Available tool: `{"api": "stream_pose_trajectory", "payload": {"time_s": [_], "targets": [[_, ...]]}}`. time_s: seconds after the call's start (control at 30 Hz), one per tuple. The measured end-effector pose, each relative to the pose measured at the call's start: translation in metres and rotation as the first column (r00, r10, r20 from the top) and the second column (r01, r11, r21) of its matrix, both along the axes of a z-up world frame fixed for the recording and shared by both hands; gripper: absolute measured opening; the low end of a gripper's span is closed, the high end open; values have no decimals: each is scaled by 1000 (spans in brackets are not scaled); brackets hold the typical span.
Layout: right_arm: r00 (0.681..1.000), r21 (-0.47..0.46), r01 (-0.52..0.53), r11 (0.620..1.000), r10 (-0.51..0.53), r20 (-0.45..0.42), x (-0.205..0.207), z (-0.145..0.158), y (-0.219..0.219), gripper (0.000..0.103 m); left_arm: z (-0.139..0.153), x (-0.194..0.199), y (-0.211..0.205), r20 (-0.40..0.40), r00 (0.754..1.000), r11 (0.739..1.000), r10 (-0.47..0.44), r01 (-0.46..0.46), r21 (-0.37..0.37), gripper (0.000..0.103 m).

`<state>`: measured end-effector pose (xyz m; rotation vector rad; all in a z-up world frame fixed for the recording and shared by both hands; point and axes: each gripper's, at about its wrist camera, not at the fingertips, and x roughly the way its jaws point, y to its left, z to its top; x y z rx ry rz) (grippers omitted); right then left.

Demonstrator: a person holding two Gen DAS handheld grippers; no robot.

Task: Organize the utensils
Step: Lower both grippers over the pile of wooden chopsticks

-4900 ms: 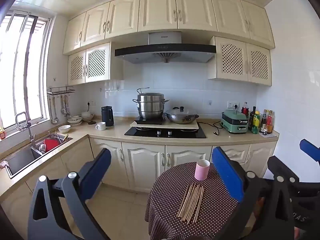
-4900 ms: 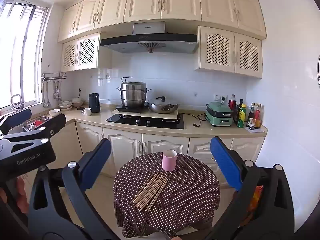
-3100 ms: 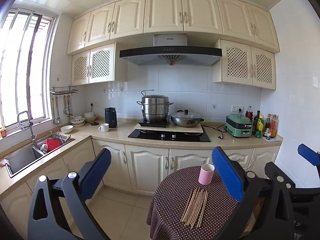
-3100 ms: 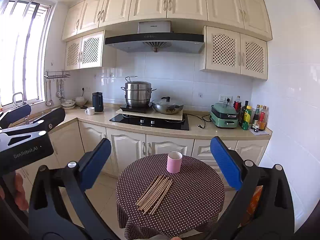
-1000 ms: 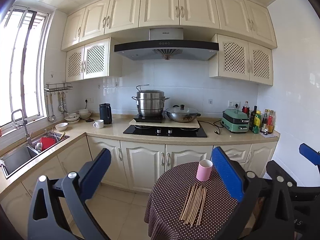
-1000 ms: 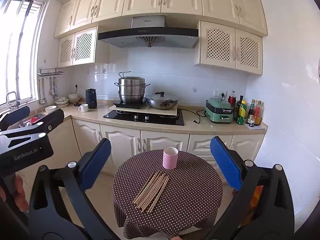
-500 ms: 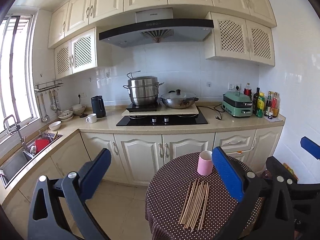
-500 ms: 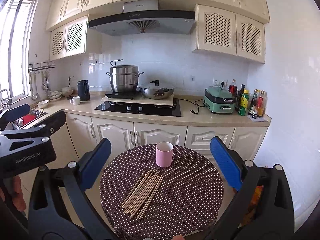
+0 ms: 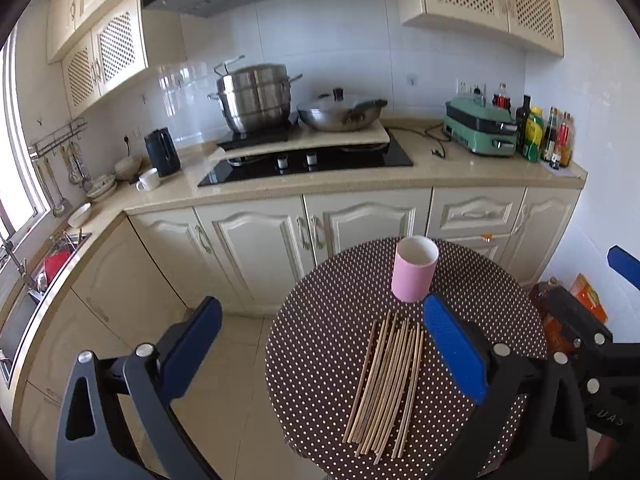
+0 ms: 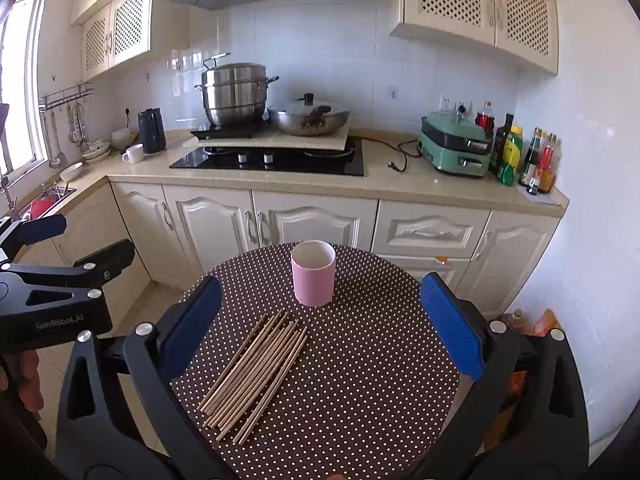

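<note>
Left gripper (image 9: 320,344) hangs in the air with its blue pads spread wide, nothing between them. Right gripper (image 10: 320,320) sits just as wide, empty, level beside it. A hand (image 10: 24,384) grips the left tool's handle.

A small round surface (image 10: 360,400), draped in a dark brown cloth with white dots, stands on the pale tiled floor (image 9: 236,400) in front of the kitchen cabinets. On it lie a bundle of wooden chopsticks (image 10: 256,372), side by side and slightly fanned, and an upright pink cup (image 10: 313,278) just beyond their far ends, not touching them
</note>
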<state>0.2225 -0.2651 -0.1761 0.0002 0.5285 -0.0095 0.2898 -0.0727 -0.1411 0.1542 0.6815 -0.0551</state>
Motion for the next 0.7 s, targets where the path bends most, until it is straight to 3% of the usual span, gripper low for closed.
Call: {"api": "stream_pose_trajectory", "payload": {"time_s": [0.1, 0.27, 0.37, 0.53, 0.7], "targets": [[997, 17, -4, 1000, 5, -74, 16, -27, -2, 97, -36, 20, 0, -103, 995, 1000, -20, 22, 12, 99], [977, 62, 12, 998, 1, -213, 44, -68, -6, 95, -99, 55, -2, -273, 958, 996, -83, 87, 3, 98], [956, 90, 35, 995, -7, -293, 61, -91, -7, 89, -136, 77, -3, -355, 928, 992, -116, 122, -3, 89], [902, 151, 87, 985, -14, -431, 90, -130, -6, 70, -192, 107, -6, -477, 863, 982, -166, 191, 2, 80], [824, 213, 150, 966, -3, -566, 115, -172, -2, 47, -231, 131, -8, -569, 799, 971, -194, 240, 6, 74]]}}
